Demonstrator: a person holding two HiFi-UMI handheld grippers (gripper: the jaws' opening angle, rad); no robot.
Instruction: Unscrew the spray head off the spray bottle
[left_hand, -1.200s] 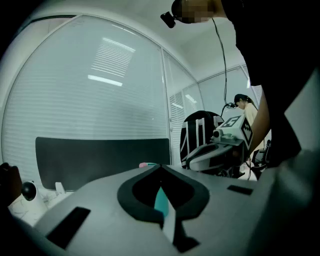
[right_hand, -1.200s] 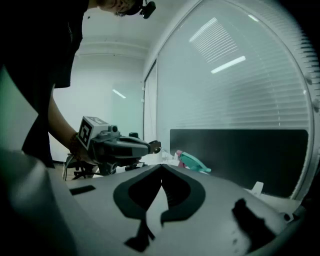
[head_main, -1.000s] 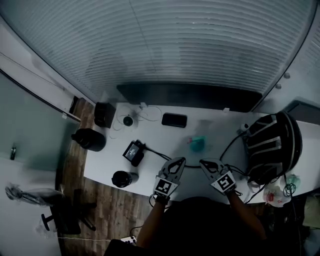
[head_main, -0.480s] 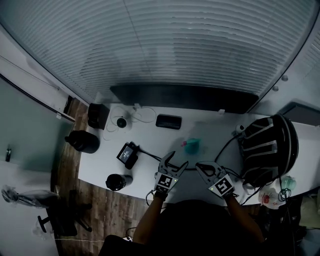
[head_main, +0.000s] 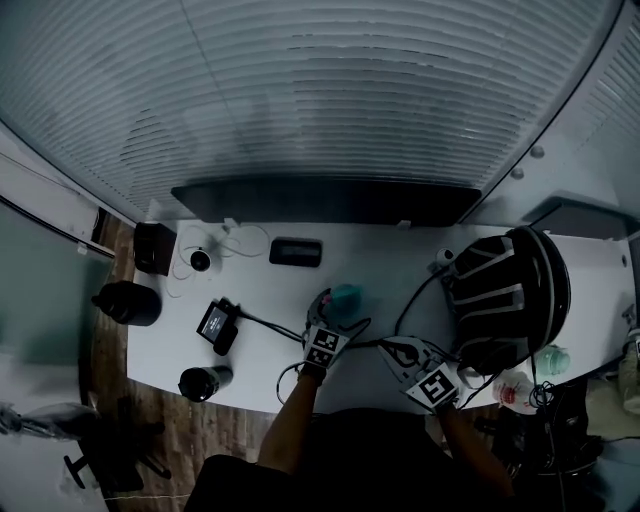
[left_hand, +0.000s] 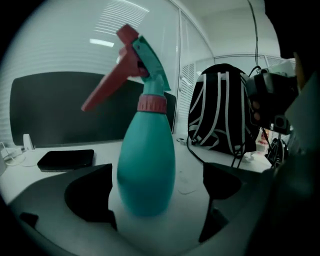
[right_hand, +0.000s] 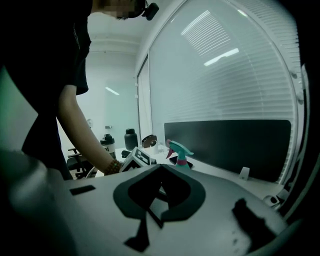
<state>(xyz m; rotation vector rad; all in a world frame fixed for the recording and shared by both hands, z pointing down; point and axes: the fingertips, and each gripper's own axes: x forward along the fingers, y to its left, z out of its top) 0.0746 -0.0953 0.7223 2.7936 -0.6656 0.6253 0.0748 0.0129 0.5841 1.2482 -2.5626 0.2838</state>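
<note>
A teal spray bottle (left_hand: 146, 165) stands upright on the white table (head_main: 260, 290). It has a red collar (left_hand: 151, 103), a teal spray head (left_hand: 148, 55) and a red trigger (left_hand: 106, 91). My left gripper (left_hand: 155, 200) is open, one jaw on each side of the bottle's lower body, with gaps showing. In the head view the left gripper (head_main: 338, 312) reaches the bottle (head_main: 346, 296) at mid-table. My right gripper (right_hand: 161, 172) is shut on nothing and held back near the front edge (head_main: 398, 350). From there the bottle (right_hand: 180, 154) shows small and far ahead.
A black-and-white backpack (head_main: 505, 290) fills the table's right end, and a cable (head_main: 415, 300) runs from it. A black phone (head_main: 295, 252) lies behind the bottle. To the left are a small device (head_main: 217, 322), a black box (head_main: 153, 248) and two dark flasks (head_main: 125, 302) (head_main: 200, 381).
My left gripper opened and moved forward until its jaws flank the spray bottle. The right gripper stayed shut and dropped back to the right, near the table's front edge.
</note>
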